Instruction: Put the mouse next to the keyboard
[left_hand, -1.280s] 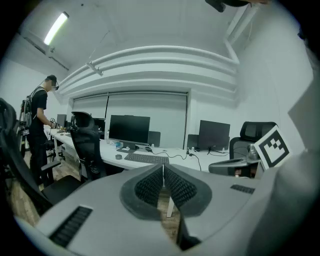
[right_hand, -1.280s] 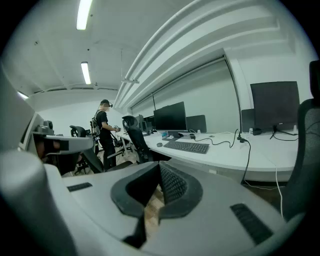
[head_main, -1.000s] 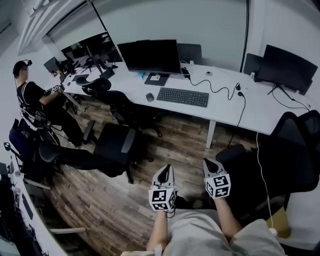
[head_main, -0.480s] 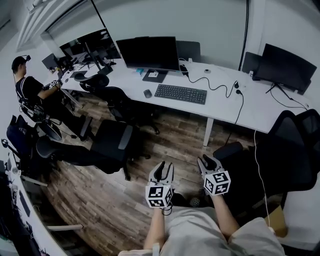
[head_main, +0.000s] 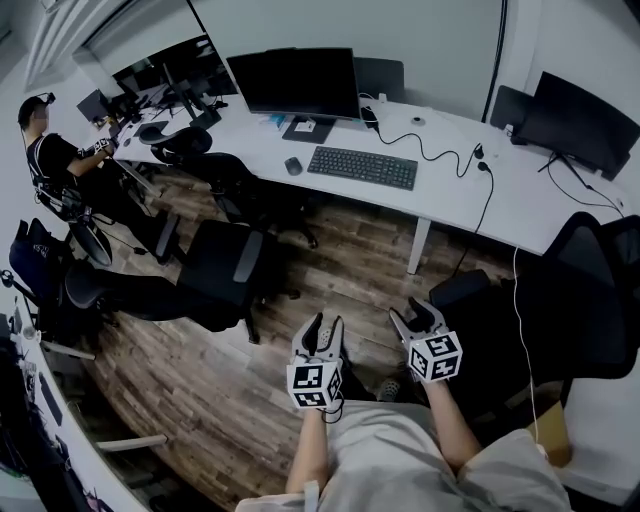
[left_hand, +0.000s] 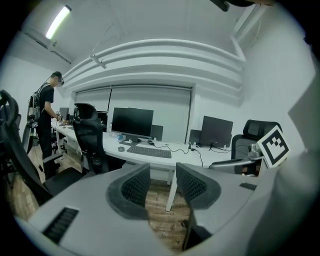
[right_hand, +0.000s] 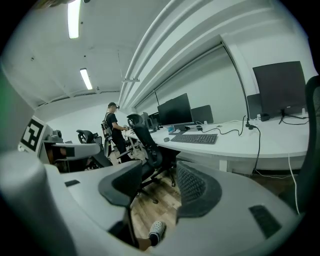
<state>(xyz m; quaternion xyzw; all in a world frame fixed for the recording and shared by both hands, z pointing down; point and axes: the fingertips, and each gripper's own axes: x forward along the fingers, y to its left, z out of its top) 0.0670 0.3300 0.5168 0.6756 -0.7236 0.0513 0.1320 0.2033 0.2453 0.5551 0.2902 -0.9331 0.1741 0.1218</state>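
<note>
the white desk (head_main: 450, 200) stands well apart from the person, across wood floor, so the whole approach is not yet made. a black office chair (head_main: 228, 272) sits between the person and the desk's left stretch; walking in with both tools held forward, i judge a jaw or a knee could catch it and jolt the aim. on the desk the keyboard (head_main: 362, 167) lies before the monitor (head_main: 295, 82), and a black cable (head_main: 432, 165) trails past its right end, which a careless sweep could snag. the mouse (head_main: 293, 166) rests near the keyboard's left end, a small gap between them; small and rounded, it may slip out of a skewed pinch or get shoved into the keys. the left gripper (head_main: 322, 332) and right gripper (head_main: 414, 318) have both just been opening, jaws apart with nothing between them, the right wider. no container plays a part here; a tan box (head_main: 556, 438) on the floor at the person's right hides its contents.
</note>
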